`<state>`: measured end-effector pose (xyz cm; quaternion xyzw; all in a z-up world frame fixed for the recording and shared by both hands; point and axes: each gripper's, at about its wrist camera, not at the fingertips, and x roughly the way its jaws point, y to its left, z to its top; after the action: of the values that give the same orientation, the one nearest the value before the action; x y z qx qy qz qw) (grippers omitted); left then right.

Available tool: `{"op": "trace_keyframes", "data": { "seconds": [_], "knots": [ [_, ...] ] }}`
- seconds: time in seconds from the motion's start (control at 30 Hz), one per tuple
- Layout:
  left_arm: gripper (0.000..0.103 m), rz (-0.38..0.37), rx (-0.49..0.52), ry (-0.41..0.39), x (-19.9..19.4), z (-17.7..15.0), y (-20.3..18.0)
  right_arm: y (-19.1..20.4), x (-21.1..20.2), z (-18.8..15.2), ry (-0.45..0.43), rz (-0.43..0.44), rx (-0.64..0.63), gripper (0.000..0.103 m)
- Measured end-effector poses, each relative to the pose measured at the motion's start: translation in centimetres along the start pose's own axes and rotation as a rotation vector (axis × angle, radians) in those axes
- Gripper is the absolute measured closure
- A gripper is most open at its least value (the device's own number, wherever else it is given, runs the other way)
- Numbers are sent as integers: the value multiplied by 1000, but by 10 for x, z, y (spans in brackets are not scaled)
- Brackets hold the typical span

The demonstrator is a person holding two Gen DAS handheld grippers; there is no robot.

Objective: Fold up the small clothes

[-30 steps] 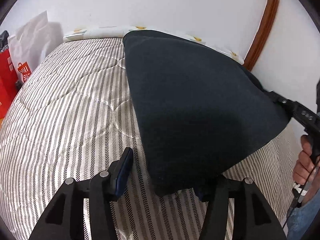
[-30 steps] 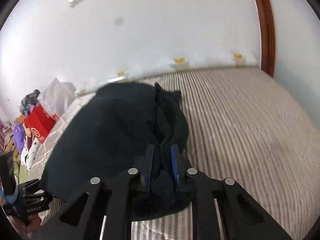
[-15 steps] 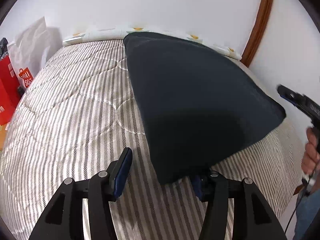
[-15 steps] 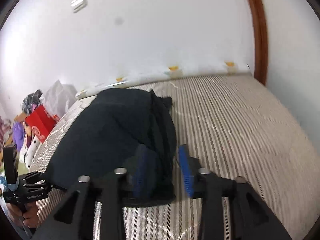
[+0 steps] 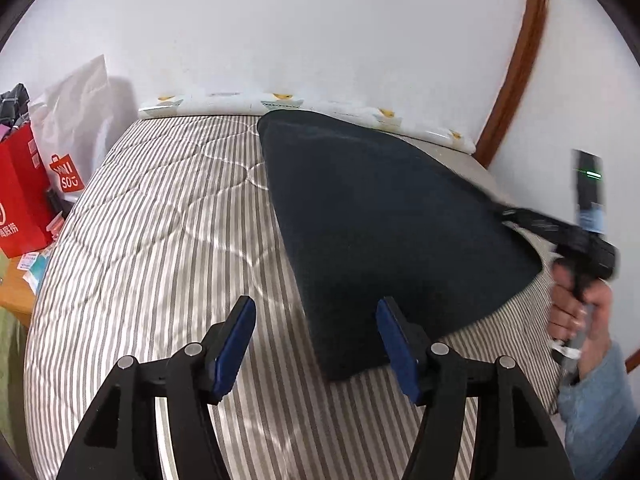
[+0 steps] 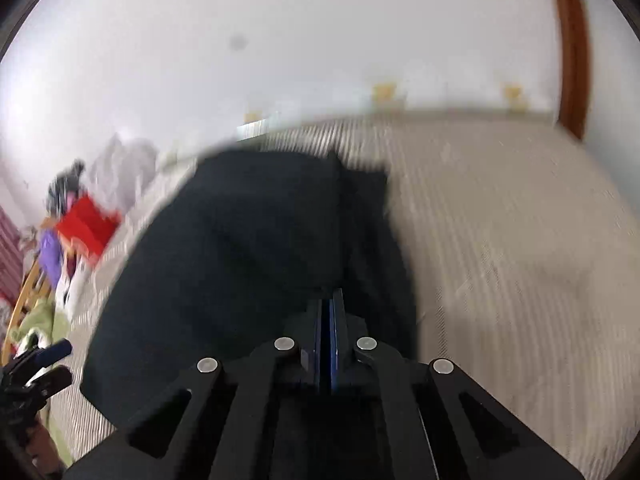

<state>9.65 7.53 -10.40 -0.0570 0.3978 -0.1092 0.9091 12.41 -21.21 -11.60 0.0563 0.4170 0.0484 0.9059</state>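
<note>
Dark folded garment (image 5: 384,216) flat on striped bed (image 5: 160,240), left tool (image 5: 316,340) just widened, empty, right tool (image 6: 330,300) closed, empty.

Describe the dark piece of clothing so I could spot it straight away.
Find the striped bed cover filling the room's middle. On its right half lies the dark garment, a flat folded shape. It is the only plain, near-black thing on the pale stripes.
</note>
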Motion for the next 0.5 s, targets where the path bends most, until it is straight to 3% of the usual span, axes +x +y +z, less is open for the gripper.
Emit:
{"op": "trace_keyframes", "data": {
  "seconds": [0.03, 0.1, 0.2, 0.3, 0.43, 0.5],
  "knots": [
    [43, 4, -2, 0, 3, 4, 0, -5, -12, 2, -43, 26, 17, 101],
    [43, -1, -5, 1, 8, 12, 1, -14, -18, 0, -45, 60, 60, 101],
    [43, 9, -5, 8, 15, 26, 1, -4, -6, -4, 17, -13, -23, 100],
    [43, 28, 16, 11, 21, 38, 2, -3, -13, 4, 25, -23, -21, 96],
    [42, 31, 25, 25, 36, 54, 6, 0, -10, 30, 32, -29, -38, 64],
    [42, 18, 20, 29, 41, 62, 8, 4, 6, 43, 79, -25, -49, 59]
  ]
}}
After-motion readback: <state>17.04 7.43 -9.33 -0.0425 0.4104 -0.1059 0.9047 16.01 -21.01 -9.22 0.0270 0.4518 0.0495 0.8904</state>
